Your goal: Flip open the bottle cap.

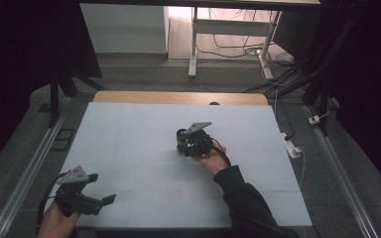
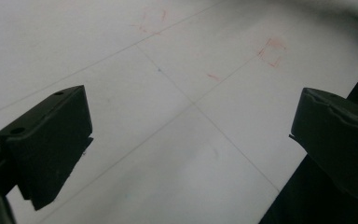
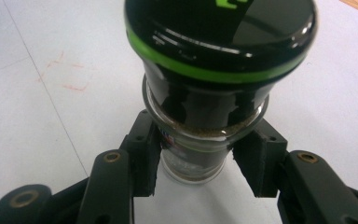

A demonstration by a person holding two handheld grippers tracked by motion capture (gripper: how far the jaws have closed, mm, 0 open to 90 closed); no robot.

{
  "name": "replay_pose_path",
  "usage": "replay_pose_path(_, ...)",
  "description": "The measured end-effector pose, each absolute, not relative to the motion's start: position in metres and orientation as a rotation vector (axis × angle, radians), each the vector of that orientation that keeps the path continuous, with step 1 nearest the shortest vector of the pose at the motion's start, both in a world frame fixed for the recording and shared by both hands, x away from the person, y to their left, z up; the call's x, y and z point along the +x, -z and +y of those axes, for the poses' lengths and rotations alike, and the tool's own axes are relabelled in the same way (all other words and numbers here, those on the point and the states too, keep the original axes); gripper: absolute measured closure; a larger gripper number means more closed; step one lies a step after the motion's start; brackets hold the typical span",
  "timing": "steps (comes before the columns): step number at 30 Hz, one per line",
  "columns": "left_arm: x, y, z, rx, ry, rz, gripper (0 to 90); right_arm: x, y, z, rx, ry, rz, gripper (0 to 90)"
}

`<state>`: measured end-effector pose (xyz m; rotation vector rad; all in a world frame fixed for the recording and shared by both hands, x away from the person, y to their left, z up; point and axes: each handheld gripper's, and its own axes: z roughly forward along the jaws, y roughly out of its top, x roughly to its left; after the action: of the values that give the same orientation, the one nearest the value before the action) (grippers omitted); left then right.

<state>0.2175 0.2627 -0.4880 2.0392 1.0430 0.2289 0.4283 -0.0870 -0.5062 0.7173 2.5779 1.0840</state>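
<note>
A glass spice jar (image 3: pixel 193 161) with a black cap (image 3: pixel 219 32) ringed in green stands on the white table top (image 1: pixel 129 129), just right of its middle. My right gripper (image 3: pixel 197 158) is shut on the jar's glass body below the cap, one pad on each side. In the high view the jar (image 1: pixel 182 135) shows at the front of that gripper (image 1: pixel 187 142), with the hand behind it. My left gripper (image 1: pixel 103 188) hovers over the table's front left corner. Its jaws stand wide open with nothing between them, over bare table (image 2: pixel 191 107).
Faint red pen marks (image 2: pixel 271 51) and thin pencil lines cross the table top. A wooden edge (image 1: pixel 178 97) borders the far side. A white power strip (image 1: pixel 291 147) and cables lie on the floor to the right, with desk legs (image 1: pixel 192 49) beyond.
</note>
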Motion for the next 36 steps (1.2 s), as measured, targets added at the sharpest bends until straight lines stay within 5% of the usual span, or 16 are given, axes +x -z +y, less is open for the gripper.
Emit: replay_pose_path(36, 0.319, 0.474, 0.194, 2.065, -0.237, 0.882, 0.0, 0.429, 0.506, -0.087, 0.719, -1.086, 2.584, 52.8)
